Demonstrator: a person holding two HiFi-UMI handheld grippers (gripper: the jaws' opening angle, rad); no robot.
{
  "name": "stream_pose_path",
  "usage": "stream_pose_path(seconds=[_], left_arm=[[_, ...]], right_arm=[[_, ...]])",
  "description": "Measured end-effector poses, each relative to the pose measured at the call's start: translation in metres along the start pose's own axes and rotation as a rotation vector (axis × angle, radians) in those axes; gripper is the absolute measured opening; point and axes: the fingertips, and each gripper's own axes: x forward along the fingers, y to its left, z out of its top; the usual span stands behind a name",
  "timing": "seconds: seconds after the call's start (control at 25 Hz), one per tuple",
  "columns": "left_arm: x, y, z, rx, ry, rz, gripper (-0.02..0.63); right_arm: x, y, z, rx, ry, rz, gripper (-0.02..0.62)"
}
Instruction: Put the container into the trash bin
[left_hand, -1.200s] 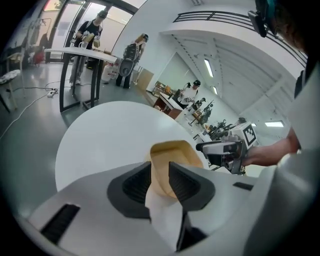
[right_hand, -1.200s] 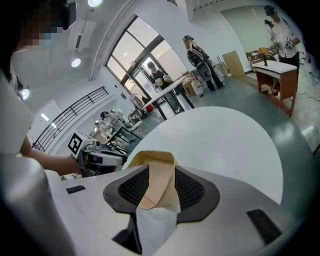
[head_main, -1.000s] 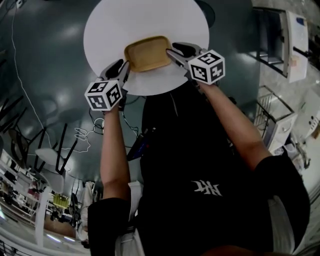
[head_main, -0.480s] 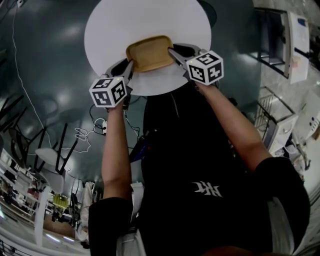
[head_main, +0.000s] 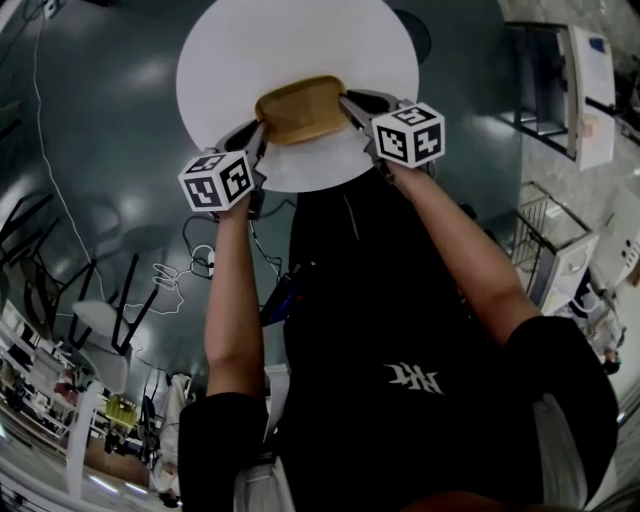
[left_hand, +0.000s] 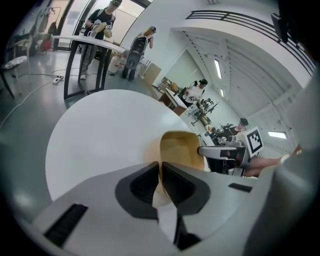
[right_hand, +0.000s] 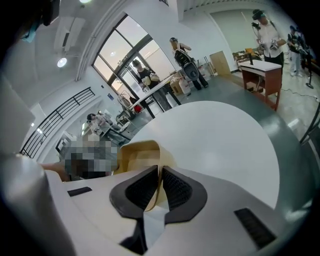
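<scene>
A shallow brown paper container (head_main: 300, 108) rests on the round white table (head_main: 290, 40). My left gripper (head_main: 258, 132) is at its left end and my right gripper (head_main: 347, 103) at its right end. In the left gripper view the container's (left_hand: 182, 150) thin rim runs between the closing jaws of the left gripper (left_hand: 160, 172), and the dark pads pinch it. In the right gripper view the container's (right_hand: 142, 150) opposite rim stands between the closing jaws of the right gripper (right_hand: 160, 181), pinched the same way. No trash bin is in view.
The table stands on a dark glossy floor. Chairs (head_main: 120, 300) and a loose cable (head_main: 170, 275) lie to the left, and shelving (head_main: 560, 80) stands at the right. Several people stand at tables (left_hand: 90, 42) in the background.
Both pairs of jaws have narrowed from wide open onto the container's two rims. The left gripper has edged in toward the container's left end.
</scene>
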Motion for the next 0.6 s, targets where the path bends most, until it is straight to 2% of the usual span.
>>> stream_pose_path(seconds=[0.36,0.6], left_arm=[[-0.011,-0.012,0.009,-0.006,0.005,-0.024,0.015],[-0.018,-0.027,0.028,0.03,-0.01,-0.05,0.015]], right_arm=[[-0.012,0.005,0.011,0.063,-0.023,0.01,0.046],[-0.027,0.01,0.028,0.06,-0.064,0.0,0.046]])
